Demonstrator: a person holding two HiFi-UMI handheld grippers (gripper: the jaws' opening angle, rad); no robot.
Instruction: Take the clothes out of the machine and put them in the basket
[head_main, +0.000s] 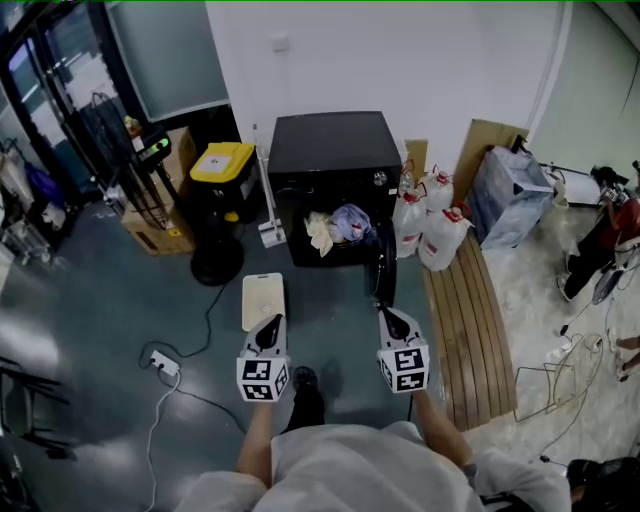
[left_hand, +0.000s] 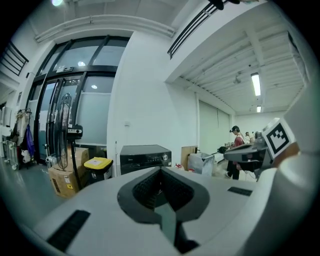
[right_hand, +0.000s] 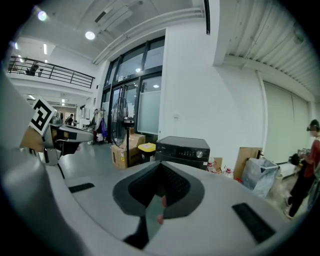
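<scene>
A black washing machine (head_main: 335, 170) stands against the white wall with its door (head_main: 385, 268) swung open. Pale and bluish clothes (head_main: 335, 228) bulge from its drum. A white basket (head_main: 263, 298) lies on the dark floor in front, left of the door. My left gripper (head_main: 271, 327) hovers just behind the basket, shut and holding nothing. My right gripper (head_main: 389, 318) hangs near the door's lower edge, shut and holding nothing. The left gripper view shows the gripper (left_hand: 161, 174) with the machine (left_hand: 145, 154) beyond it. The right gripper view shows the same for its gripper (right_hand: 161, 170) and machine (right_hand: 182, 149).
A yellow-lidded bin (head_main: 222, 165), a fan base (head_main: 215, 265) and cardboard boxes (head_main: 160, 225) stand left of the machine. White jugs (head_main: 430, 228), a grey bag (head_main: 510, 195) and a slatted wooden board (head_main: 480, 330) are on the right. A power strip (head_main: 163, 363) with cable lies at floor left.
</scene>
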